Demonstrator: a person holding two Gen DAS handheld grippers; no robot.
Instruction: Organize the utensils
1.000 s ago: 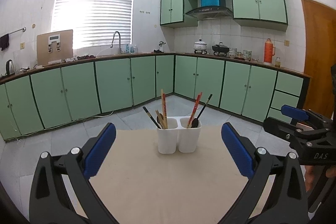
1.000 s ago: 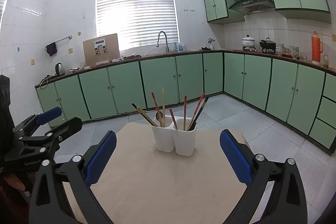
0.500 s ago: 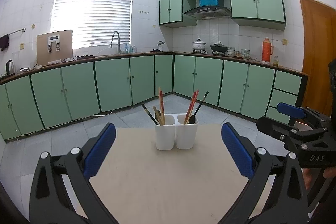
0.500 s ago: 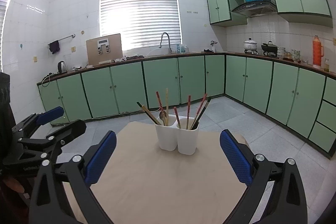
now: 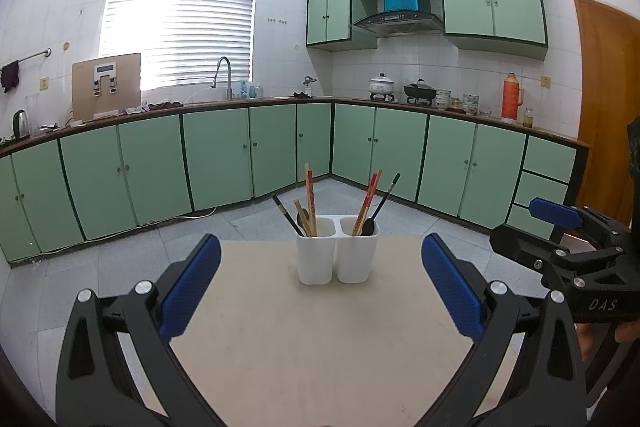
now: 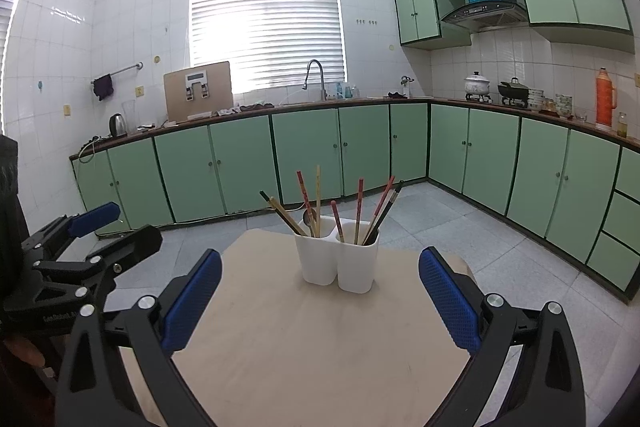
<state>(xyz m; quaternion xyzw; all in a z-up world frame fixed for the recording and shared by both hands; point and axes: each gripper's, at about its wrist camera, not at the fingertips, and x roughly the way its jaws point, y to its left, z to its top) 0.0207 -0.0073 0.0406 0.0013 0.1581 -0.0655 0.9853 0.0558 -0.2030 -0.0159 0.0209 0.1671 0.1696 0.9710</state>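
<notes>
A white two-cup utensil holder (image 5: pixel 337 254) (image 6: pixel 338 259) stands near the far edge of a beige table (image 5: pixel 320 339) (image 6: pixel 316 343). Both cups hold chopsticks (image 5: pixel 310 199) (image 6: pixel 306 195), some red, some wooden, some dark, and spoons (image 5: pixel 368 227) (image 6: pixel 309 215). My left gripper (image 5: pixel 320 291) is open, well short of the holder, nothing between its blue pads. My right gripper (image 6: pixel 320 295) is open too, likewise back from the holder and empty. Each gripper shows at the side of the other's view: the right one (image 5: pixel 560 227), the left one (image 6: pixel 92 227).
Green base cabinets (image 5: pixel 220 159) run along the walls behind, with a sink tap (image 5: pixel 224 75), kettle (image 6: pixel 118 125), pots (image 5: pixel 382 85) and an orange flask (image 5: pixel 512 97) on the counter. A wooden door (image 5: pixel 604 99) stands at right. Grey tiled floor surrounds the table.
Both cameras have tilted and drifted slightly, so the holder sits a little lower and nearer the centre in each view. Both grippers stay open and empty.
</notes>
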